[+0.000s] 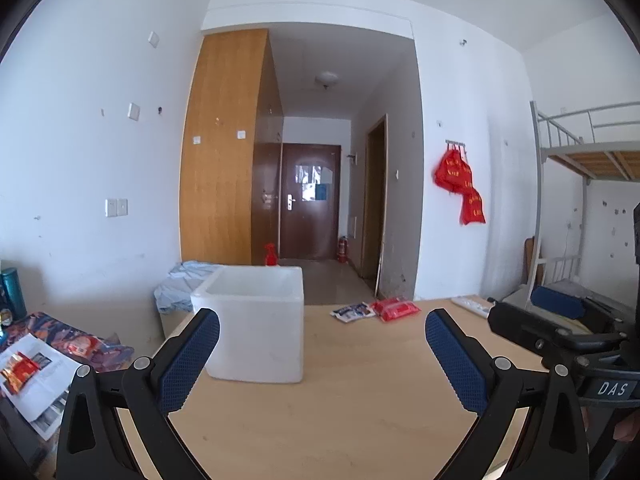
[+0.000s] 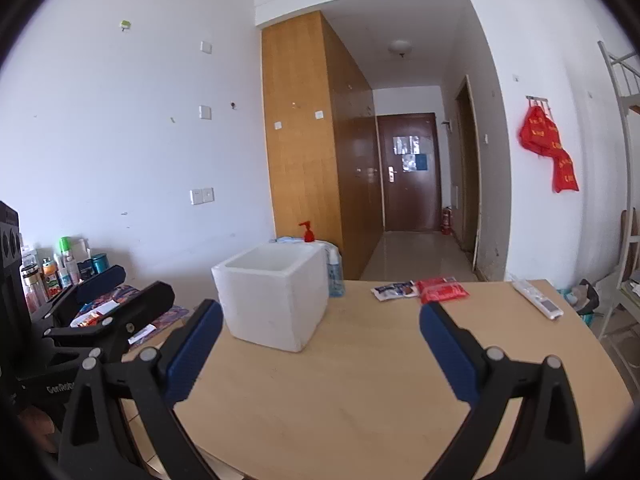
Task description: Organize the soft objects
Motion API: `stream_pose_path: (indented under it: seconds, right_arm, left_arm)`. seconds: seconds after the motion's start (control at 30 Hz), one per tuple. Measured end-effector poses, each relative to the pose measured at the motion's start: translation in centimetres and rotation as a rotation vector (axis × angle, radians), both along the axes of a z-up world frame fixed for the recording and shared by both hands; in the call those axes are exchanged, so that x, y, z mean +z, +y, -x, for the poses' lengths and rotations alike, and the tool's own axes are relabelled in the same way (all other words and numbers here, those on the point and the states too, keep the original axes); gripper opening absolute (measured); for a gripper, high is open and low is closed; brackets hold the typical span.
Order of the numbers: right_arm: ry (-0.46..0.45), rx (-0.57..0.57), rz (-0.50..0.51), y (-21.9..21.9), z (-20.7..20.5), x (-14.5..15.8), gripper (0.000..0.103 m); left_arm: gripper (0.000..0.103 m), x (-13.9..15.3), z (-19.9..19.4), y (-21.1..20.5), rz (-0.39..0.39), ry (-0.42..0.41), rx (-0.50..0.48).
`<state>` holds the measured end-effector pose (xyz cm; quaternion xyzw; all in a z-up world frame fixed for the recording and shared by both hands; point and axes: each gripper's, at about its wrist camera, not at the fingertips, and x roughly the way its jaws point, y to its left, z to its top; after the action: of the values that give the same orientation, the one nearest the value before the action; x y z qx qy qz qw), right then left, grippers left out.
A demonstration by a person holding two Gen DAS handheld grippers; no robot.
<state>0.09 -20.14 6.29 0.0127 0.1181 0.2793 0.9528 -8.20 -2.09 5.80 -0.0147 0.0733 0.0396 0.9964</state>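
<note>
Right wrist: one foam box (image 2: 276,300), two packets (image 2: 420,290).

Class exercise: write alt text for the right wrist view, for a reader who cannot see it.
The open right gripper hovers over a wooden table, holding nothing. Ahead stand a white foam box, a red packet beside a white-and-blue packet, and a white remote.
</note>
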Motion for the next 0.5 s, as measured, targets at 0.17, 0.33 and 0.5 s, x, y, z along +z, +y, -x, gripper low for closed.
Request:
stream_pose_path:
  seconds: [0.17, 0.33, 0.5]
  right_arm:
    - [0.011, -0.031, -0.004, -0.7, 0.5, -1.3, 0.100]
    - [-0.006, -0.078, 0.002, -1.4, 1.5, -2.5, 0.100]
    - [-0.012, -0.115, -0.009, -2.2, 2.3, -3.7, 0.100]
  left_arm:
    - [0.103, -1.4, 0.1, -0.5, -0.014, -0.001, 0.000]
    - [0.103, -2.7, 0.2, -0.9, -0.009, 0.004, -0.010]
    - [0.103, -4.2, 0.8, -1.3, -0.011, 0.001, -0.023]
